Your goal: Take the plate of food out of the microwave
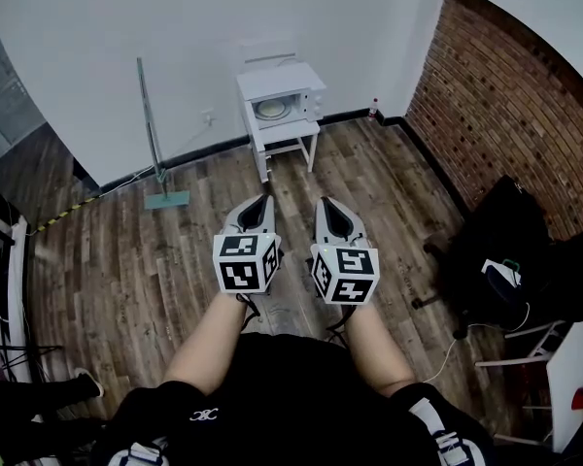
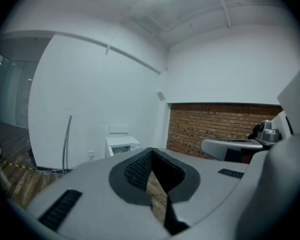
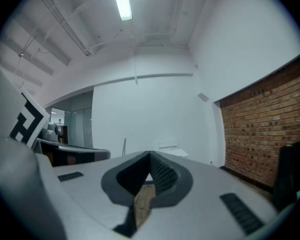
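In the head view, the microwave sat on a small white table against the far white wall, well apart from the person, and the plate showed as a pale round disc in its opening. The food on it was too small to make out, and I could not tell whether the door stood open. The left gripper and right gripper were held side by side over the wooden floor, both pointing toward the microwave. In the left gripper view, the 2 jaws of the left gripper met at their tips with nothing between them, and the microwave stood small beyond them. In the right gripper view, the right gripper was likewise closed and empty, with the microwave only a faint white shape ahead. The plate was probably stiff, smooth and breakable, and fairly heavy once loaded. Its rim looked like the place to pinch, ideally with 1 gripper on each side to keep it level so the food did not slide.
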Demonstrator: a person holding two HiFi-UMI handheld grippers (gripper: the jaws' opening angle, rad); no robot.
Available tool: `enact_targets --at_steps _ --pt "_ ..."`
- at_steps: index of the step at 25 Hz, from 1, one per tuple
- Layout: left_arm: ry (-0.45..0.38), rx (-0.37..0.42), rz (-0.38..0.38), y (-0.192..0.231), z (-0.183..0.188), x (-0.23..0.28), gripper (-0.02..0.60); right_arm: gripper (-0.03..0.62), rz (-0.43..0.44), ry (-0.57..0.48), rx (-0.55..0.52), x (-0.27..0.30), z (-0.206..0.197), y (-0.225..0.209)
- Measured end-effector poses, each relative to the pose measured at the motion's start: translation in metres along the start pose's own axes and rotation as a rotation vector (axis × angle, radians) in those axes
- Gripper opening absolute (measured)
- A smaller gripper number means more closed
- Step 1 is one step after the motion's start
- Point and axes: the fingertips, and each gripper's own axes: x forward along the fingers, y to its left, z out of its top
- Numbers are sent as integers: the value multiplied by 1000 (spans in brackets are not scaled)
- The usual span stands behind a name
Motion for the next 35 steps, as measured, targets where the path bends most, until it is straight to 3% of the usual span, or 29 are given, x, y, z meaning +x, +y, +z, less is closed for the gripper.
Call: enact_targets --at_steps 15,28,35 --pt "36 26 -4 7 -15 59 -6 9 1 48 -2 47 -21 -29" --pt "52 -22 -43 48 13 171 -6 9 -2 58 -44 161 1 -59" --pt "68 -5 -54 83 34 231 -6 9 -21 70 -42 231 12 -70"
